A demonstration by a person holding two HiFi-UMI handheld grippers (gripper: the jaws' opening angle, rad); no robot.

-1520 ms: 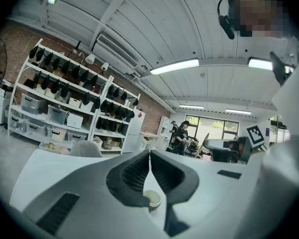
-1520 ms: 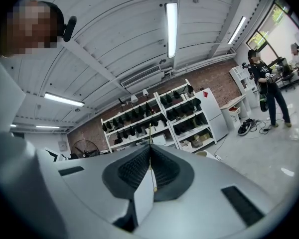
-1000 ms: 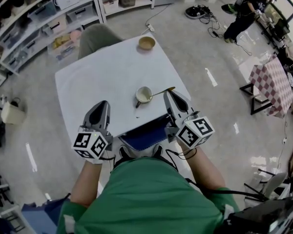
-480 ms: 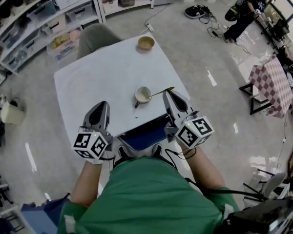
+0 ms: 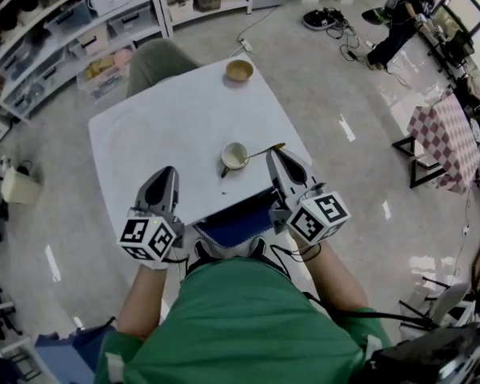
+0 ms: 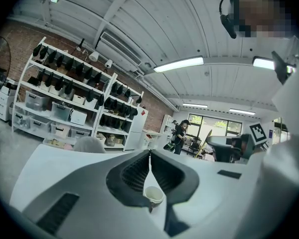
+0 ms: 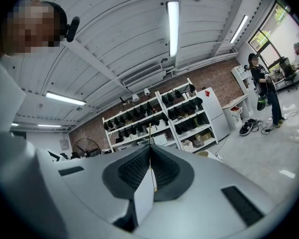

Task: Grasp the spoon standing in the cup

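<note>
A white cup [image 5: 235, 155] stands near the front of the white table [image 5: 160, 126]. A gold spoon [image 5: 264, 150] leans out of the cup to the right. My right gripper [image 5: 277, 154] is shut and empty, its tips just right of the spoon's handle end. My left gripper [image 5: 166, 171] is shut and empty too, hovering over the table's front edge to the left of the cup. In the left gripper view the cup [image 6: 153, 195] shows low between the closed jaws of the left gripper [image 6: 149, 153]. The right gripper [image 7: 150, 147] points up toward the shelves in its own view.
A tan bowl [image 5: 240, 70] sits at the table's far edge, with a grey chair [image 5: 156, 61] behind the table. A blue seat [image 5: 238, 222] shows under the near edge. Shelving [image 5: 64, 22] lines the back left. A person [image 5: 404, 14] stands at the far right.
</note>
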